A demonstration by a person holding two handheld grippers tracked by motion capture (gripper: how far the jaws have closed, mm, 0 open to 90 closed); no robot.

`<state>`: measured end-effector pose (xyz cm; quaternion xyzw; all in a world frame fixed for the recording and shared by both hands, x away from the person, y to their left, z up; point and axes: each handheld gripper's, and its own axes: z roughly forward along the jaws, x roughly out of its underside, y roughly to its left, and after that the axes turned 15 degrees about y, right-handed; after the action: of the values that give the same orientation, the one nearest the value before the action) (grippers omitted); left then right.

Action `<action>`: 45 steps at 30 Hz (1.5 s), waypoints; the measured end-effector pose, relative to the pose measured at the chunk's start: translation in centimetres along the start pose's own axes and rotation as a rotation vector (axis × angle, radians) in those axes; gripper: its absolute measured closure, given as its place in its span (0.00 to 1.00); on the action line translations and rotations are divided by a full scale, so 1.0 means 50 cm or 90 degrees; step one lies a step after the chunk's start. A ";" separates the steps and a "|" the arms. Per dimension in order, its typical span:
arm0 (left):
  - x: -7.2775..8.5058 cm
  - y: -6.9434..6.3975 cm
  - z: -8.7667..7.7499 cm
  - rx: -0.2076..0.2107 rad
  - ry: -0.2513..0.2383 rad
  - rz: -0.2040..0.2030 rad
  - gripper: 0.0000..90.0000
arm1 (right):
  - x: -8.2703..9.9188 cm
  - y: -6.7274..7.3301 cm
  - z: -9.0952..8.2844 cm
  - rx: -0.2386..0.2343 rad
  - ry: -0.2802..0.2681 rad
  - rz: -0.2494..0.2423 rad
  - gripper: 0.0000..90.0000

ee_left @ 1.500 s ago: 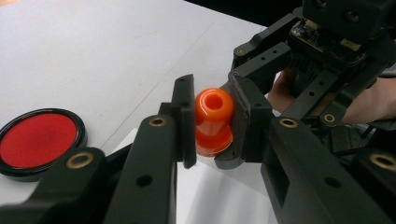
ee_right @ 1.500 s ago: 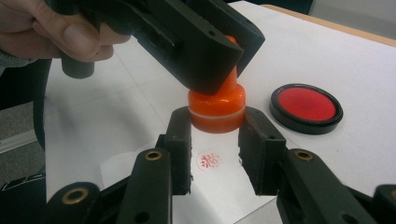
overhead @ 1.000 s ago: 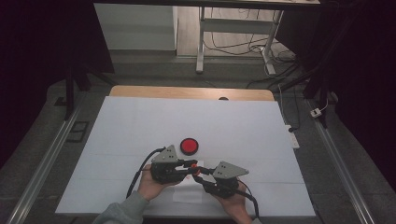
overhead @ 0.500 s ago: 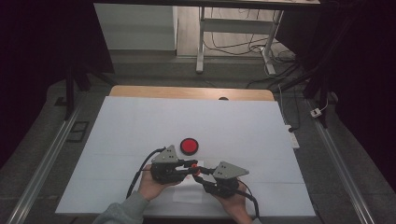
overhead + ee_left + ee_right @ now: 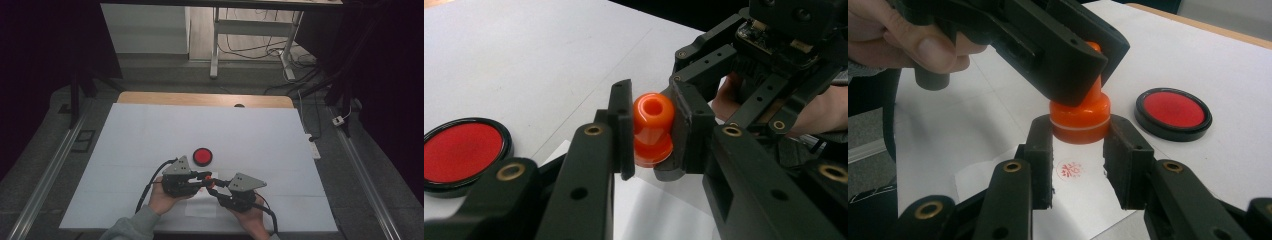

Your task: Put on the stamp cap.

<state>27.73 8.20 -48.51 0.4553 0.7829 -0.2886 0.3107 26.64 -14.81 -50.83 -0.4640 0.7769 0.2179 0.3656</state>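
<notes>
So the small orange plastic stamp point(image 5: 653, 129) is clamped by both tongs at once, low in the middle of the high view. Its upper knob is pinched by the left gripper point(image 5: 651, 131), and its wider base is squeezed by the right gripper point(image 5: 1079, 145). It's held just above a white paper slip point(image 5: 1083, 200), where a red stamped mark point(image 5: 1071, 169) is seen. A round black-rimmed red ink pad point(image 5: 202, 156) is parked just beyond, on the white table sheet point(image 5: 150, 130).

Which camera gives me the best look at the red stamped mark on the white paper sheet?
The right gripper view: the red stamped mark lies on the white paper sheet, between that gripper's black jaws, below the orange plastic stamp. In the left gripper view the stamp and jaws are in front of that spot; in the high view it is too small to make out.
</notes>
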 end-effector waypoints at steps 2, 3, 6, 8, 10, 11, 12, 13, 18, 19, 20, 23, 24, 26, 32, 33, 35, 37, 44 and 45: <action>0.001 -0.001 0.001 -0.002 -0.001 0.001 0.81 | 0.000 0.000 0.000 0.001 -0.001 0.001 0.72; 0.001 -0.002 0.001 -0.002 -0.001 0.002 0.81 | 0.000 0.000 0.000 0.001 -0.001 0.001 0.72; 0.002 -0.004 0.004 -0.007 -0.002 0.003 0.81 | 0.000 0.000 -0.001 -0.001 0.002 0.002 0.72; 0.005 -0.004 0.007 -0.006 -0.003 -0.001 0.81 | 0.001 0.000 0.000 -0.002 0.008 0.001 0.72; 0.005 -0.003 0.008 -0.006 -0.002 -0.003 0.81 | 0.001 -0.001 0.001 -0.003 0.011 0.001 0.72; 0.005 -0.003 0.007 -0.005 -0.002 -0.004 0.81 | 0.001 -0.001 0.001 -0.002 0.011 0.000 0.72; 0.005 -0.002 0.006 -0.003 -0.003 -0.005 0.81 | 0.001 -0.001 0.001 -0.002 0.010 0.000 0.72; 0.005 -0.002 0.006 -0.002 -0.002 -0.005 0.81 | 0.001 0.000 0.001 0.000 0.009 -0.001 0.72; 0.004 -0.003 0.009 -0.008 0.005 -0.003 0.81 | 0.002 0.000 0.002 0.005 0.018 -0.009 0.72; 0.004 -0.003 0.009 -0.008 0.007 -0.003 0.81 | 0.002 0.000 0.003 0.005 0.019 -0.009 0.72; 0.004 -0.003 0.009 -0.008 0.007 -0.004 0.81 | 0.003 0.000 0.003 0.004 0.018 -0.008 0.72; 0.004 -0.003 0.008 -0.008 0.005 -0.005 0.81 | 0.003 -0.001 0.003 0.002 0.017 -0.007 0.72; 0.004 -0.003 0.008 -0.008 0.003 -0.004 0.81 | 0.003 -0.001 0.003 0.001 0.015 -0.007 0.72; 0.003 -0.003 0.007 -0.008 0.005 -0.003 0.81 | 0.002 -0.001 0.003 0.002 0.014 -0.007 0.72; 0.003 -0.004 0.007 -0.010 0.005 -0.004 0.81 | 0.003 0.000 0.004 0.005 0.014 -0.008 0.71; 0.003 -0.003 0.007 -0.008 0.004 -0.005 0.81 | 0.003 0.000 0.004 0.004 0.009 -0.006 0.71; 0.003 -0.003 0.007 -0.008 0.003 -0.005 0.81 | 0.003 0.000 0.003 0.007 0.016 -0.008 0.71; 0.003 -0.004 0.007 -0.008 0.001 -0.004 0.81 | 0.003 -0.001 0.003 0.004 0.011 -0.008 0.70; 0.002 -0.005 0.008 0.000 0.001 -0.002 0.81 | 0.004 0.001 0.006 -0.001 0.008 -0.006 0.64; 0.002 -0.005 0.008 -0.001 0.002 -0.001 0.81 | 0.004 0.001 0.007 -0.002 0.008 -0.005 0.63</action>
<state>27.56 7.87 -48.79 0.4548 0.7838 -0.2880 0.3096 26.68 -14.68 -51.18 -0.4690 0.7771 0.2144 0.3608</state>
